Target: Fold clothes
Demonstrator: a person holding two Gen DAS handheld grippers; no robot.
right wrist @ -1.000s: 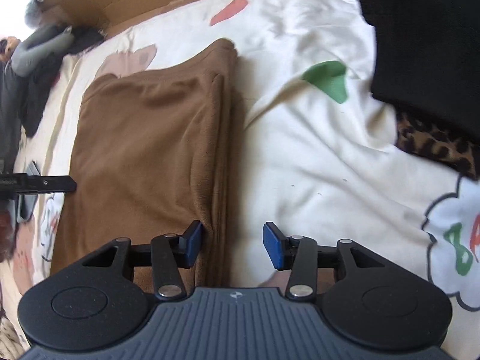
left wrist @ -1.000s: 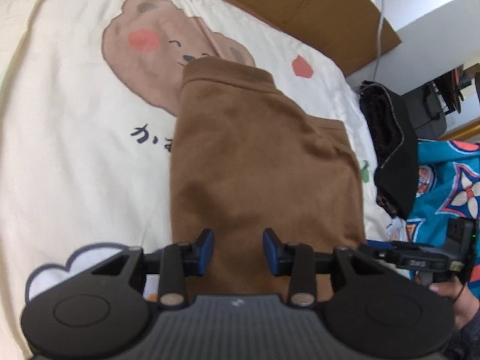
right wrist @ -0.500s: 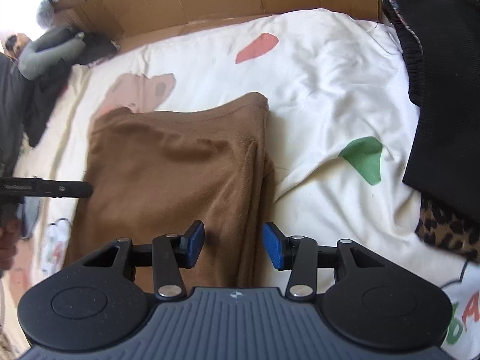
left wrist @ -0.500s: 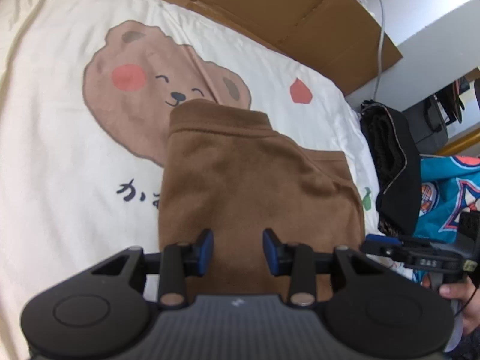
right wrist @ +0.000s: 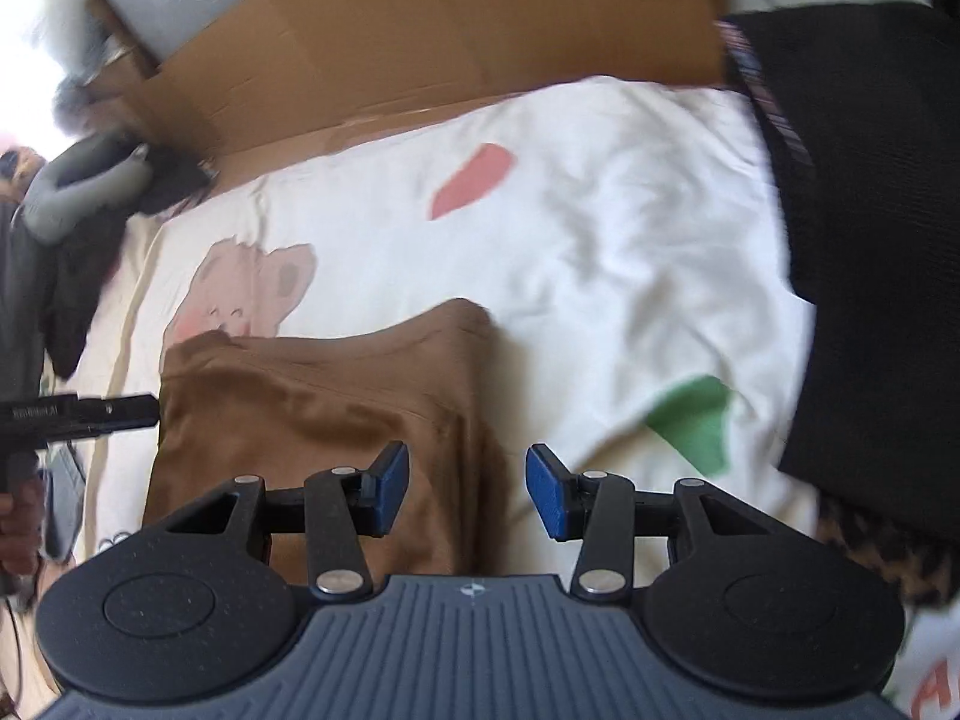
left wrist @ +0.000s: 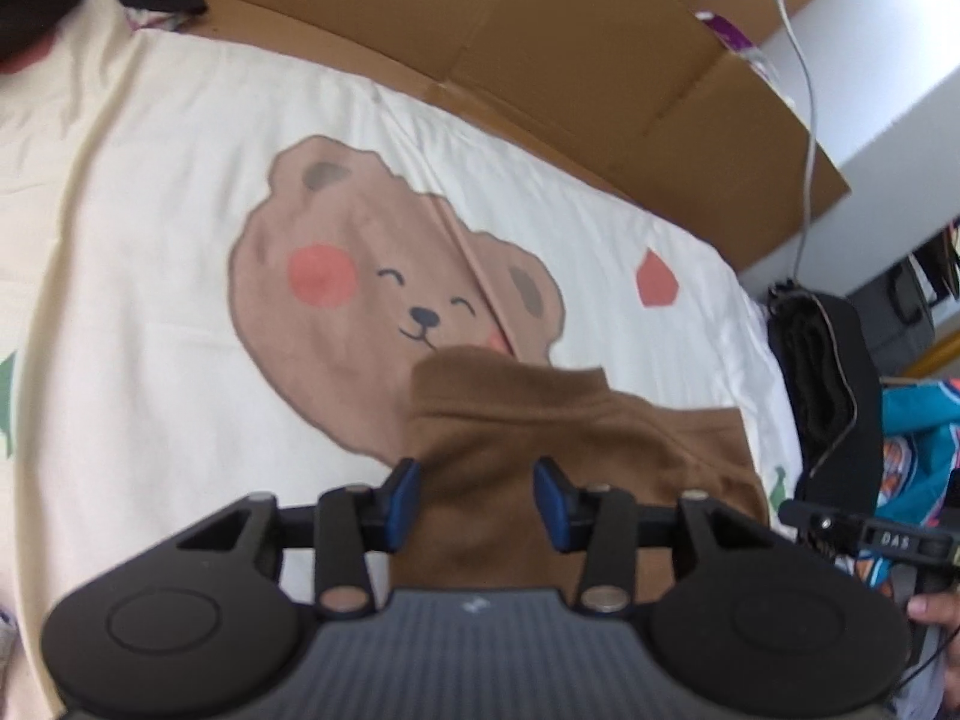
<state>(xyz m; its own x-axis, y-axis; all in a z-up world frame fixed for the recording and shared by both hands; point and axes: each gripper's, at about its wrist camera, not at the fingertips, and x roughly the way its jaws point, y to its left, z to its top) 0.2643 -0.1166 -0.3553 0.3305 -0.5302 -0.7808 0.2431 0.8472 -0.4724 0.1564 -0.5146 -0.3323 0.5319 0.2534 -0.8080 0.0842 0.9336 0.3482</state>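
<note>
**Two sets of jaws apart over one folded brown garment**

Two grippers are mine, and neither is holding cloth. My left gripper (left wrist: 477, 495) has its jaws opening; the near left part of the brown garment (left wrist: 540, 456) shows in the gap between them, but the pads are not pressing it. My right gripper (right wrist: 468, 492) stands with jaws moderately wide, nothing clamped; the garment's stacked right-hand fold edge lies in and just left of its gap.

The brown garment (right wrist: 324, 420) lies on the bed sheet (left wrist: 150, 240), ahead of and beneath both sets of jaws, its far edge overlapping the chin of the printed bear (left wrist: 384, 300). It reads as a compact, layered rectangle.

Beyond and to the right of my right jaws sits a black garment (right wrist: 870, 240) on the same bed; cardboard (left wrist: 540, 48) lines the far edge.

Judgement: the fold in hand appears complete and the release under way. The next move likely calls for either a further fold of this piece or taking up another garment. The far edge is slightly rumpled and may need smoothing. Motion blur limits finer detail.
</note>
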